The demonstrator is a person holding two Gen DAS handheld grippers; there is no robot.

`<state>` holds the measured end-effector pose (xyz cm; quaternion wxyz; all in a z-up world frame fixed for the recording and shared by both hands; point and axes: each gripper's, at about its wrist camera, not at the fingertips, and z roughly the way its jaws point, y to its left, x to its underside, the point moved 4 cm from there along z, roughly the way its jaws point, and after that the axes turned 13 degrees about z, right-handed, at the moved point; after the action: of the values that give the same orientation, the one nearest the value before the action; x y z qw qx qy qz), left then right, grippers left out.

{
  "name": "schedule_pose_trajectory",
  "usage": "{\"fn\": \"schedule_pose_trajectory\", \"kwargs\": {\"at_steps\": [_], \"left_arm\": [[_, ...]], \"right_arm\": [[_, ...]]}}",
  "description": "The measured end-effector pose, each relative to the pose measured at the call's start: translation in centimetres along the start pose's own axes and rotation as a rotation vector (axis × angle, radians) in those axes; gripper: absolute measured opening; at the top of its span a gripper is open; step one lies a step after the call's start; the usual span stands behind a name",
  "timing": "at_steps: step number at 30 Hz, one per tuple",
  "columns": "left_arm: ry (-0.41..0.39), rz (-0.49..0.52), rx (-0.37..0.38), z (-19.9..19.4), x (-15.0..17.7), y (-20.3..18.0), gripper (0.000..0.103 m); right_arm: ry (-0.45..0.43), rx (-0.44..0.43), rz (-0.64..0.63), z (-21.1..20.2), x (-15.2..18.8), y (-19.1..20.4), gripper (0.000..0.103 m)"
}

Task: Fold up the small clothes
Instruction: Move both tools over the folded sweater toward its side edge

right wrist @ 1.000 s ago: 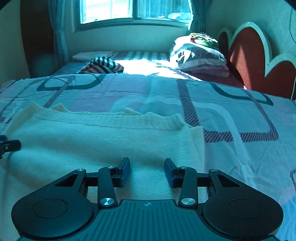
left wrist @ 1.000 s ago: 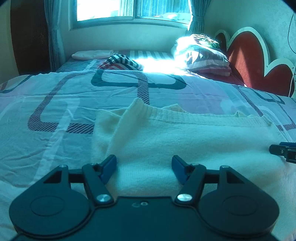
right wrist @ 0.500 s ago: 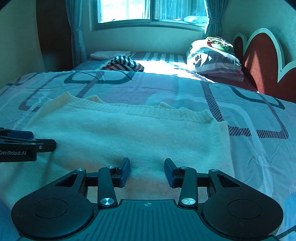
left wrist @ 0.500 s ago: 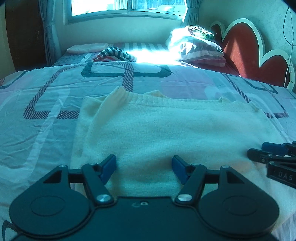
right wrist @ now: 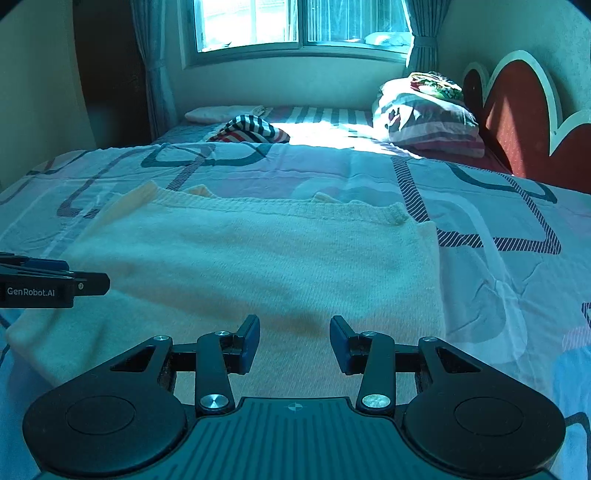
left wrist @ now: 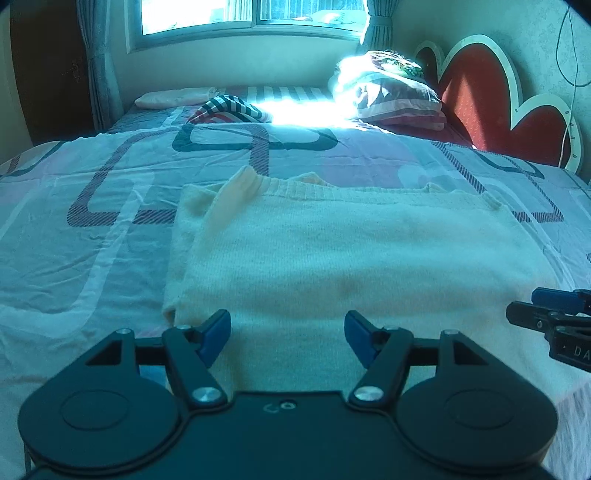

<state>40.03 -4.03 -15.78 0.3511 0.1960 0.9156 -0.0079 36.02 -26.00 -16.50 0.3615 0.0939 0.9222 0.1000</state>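
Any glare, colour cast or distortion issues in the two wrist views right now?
Left wrist: sun patch on the far bed is blown out, overall blue-green cast, cream sweater sharp, black fisheye corners. Right wrist: window overexposed, same cast, bedspread lines bowed by the lens, no motion blur.

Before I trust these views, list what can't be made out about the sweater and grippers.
- Sweater: near hem hidden behind the left gripper in the left wrist view, behind the right gripper in the right.
- Sweater's underside and tucked sleeves: covered by its own top layer.
- Each gripper in the other's view: cut off by the frame edge.
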Motion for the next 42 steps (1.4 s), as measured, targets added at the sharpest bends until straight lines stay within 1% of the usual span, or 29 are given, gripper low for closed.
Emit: {"fn": "schedule_pose_trajectory", "kwargs": {"at_steps": [3, 4, 5, 7, 10, 13, 15, 18, 23, 29, 32, 34, 35, 36, 39, 42], "left_arm": [[0.037, 0.013, 0.017, 0.2, 1.8, -0.2, 0.067], [0.037, 0.024, 0.014, 0.4, 2.5, -0.2, 0.068], [0.018, 0.032, 0.008, 0.2, 2.9, -0.2, 0.069], [0.018, 0.036, 0.005, -0.2, 3.1, -0.2, 0.069], [0.033, 0.021, 0.019, -0.7, 3.0, -0.2, 0.068], [0.028, 0.04, 0.021, -0.6, 3.5, -0.3, 0.069], [0.029, 0.037, 0.024, -0.6, 3.5, -0.2, 0.07], [0.042, 0.032, 0.034, -0.8, 3.4, 0.0, 0.07], [0.053, 0.029, 0.04, -1.5, 3.5, 0.4, 0.071], [0.064, -0.011, 0.058, -2.4, 3.9, 1.3, 0.073], [0.067, -0.031, 0.068, -2.8, 4.7, 1.6, 0.073], [0.082, -0.036, 0.082, -2.8, 5.4, 1.7, 0.073], [0.08, -0.035, 0.083, -2.9, 5.6, 1.7, 0.073], [0.076, -0.037, 0.082, -3.1, 5.7, 1.8, 0.073], [0.08, -0.092, 0.096, -4.1, 6.0, 2.3, 0.073], [0.094, -0.17, 0.135, -5.2, 6.5, 2.9, 0.072]], "right_arm": [[0.024, 0.042, -0.003, 0.0, 1.8, -0.1, 0.042], [0.034, 0.061, 0.002, 0.2, 2.4, -0.5, 0.042], [0.036, 0.078, -0.004, 0.3, 2.9, -0.8, 0.042], [0.03, 0.101, -0.001, -0.2, 3.0, -1.0, 0.044], [0.017, 0.107, 0.024, -1.5, 2.9, -0.8, 0.044], [0.057, 0.152, -0.011, -1.0, 4.0, -0.7, 0.044], [0.056, 0.157, 0.013, -1.2, 4.0, -0.9, 0.048], [0.042, 0.145, 0.054, -2.1, 3.6, -0.7, 0.048], [0.032, 0.122, 0.07, -2.8, 3.2, 0.7, 0.048], [0.012, 0.075, 0.064, -2.5, 2.2, 3.4, 0.048], [0.035, 0.074, 0.046, -1.5, 2.7, 4.3, 0.049], [0.088, 0.092, 0.041, -0.2, 3.5, 4.2, 0.049], [0.098, 0.094, 0.043, 0.1, 3.8, 4.1, 0.049], [0.09, 0.093, 0.043, 0.0, 3.8, 4.0, 0.049], [0.075, 0.065, 0.068, -0.5, 3.4, 3.9, 0.05], [0.057, 0.046, 0.069, -1.1, 3.0, 4.2, 0.051]]}}
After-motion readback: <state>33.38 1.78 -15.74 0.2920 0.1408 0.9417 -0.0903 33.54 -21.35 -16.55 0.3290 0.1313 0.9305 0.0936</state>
